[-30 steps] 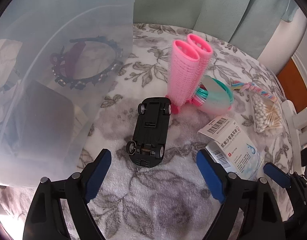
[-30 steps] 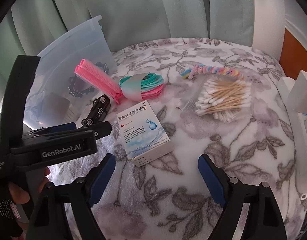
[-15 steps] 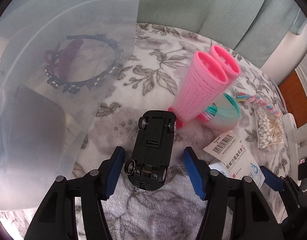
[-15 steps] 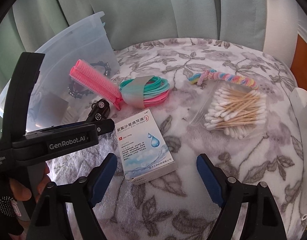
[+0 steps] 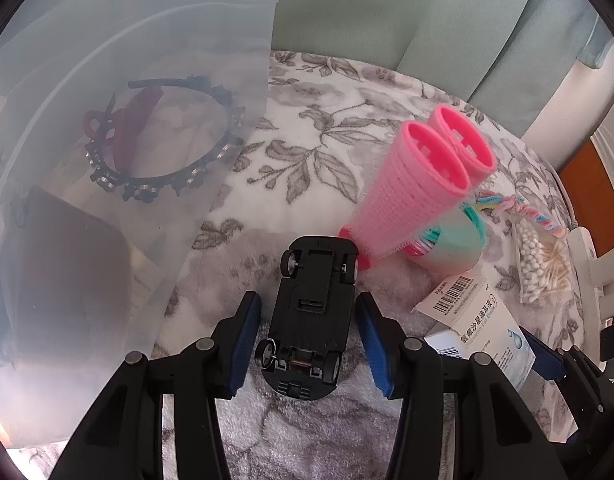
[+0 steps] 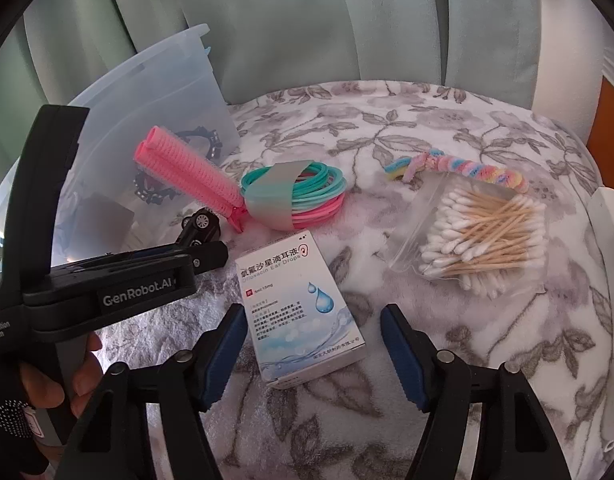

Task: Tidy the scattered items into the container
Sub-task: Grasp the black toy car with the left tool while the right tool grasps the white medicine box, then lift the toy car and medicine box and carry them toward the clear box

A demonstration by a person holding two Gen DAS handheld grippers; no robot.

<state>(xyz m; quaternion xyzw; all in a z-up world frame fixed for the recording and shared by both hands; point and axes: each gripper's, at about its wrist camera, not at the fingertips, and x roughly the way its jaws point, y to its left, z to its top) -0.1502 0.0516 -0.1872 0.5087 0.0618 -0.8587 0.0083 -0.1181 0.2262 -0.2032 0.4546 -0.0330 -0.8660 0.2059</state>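
While the clear bin (image 5: 107, 160) to the left of my left gripper (image 5: 309, 340) already holds a headband (image 5: 167, 176) and a dark flat thing, most items lie outside it on the blanket (image 6: 387, 400). My left jaws have been closing around the upturned toy car (image 5: 311, 320), pads not yet pressing. My right gripper (image 6: 313, 356) has been narrowing around the ear-drops box (image 6: 299, 308), untouched. Beyond wait the curlers (image 6: 187, 172), hair ties (image 6: 307, 196), swabs (image 6: 483, 244) and scrunchie (image 6: 467, 168).

A soft white blanket (image 6: 447, 128) with grey leaves and flowers covers the top. Behind it hang pale green curtains (image 6: 291, 20) (in long folds), with daylight coming in.
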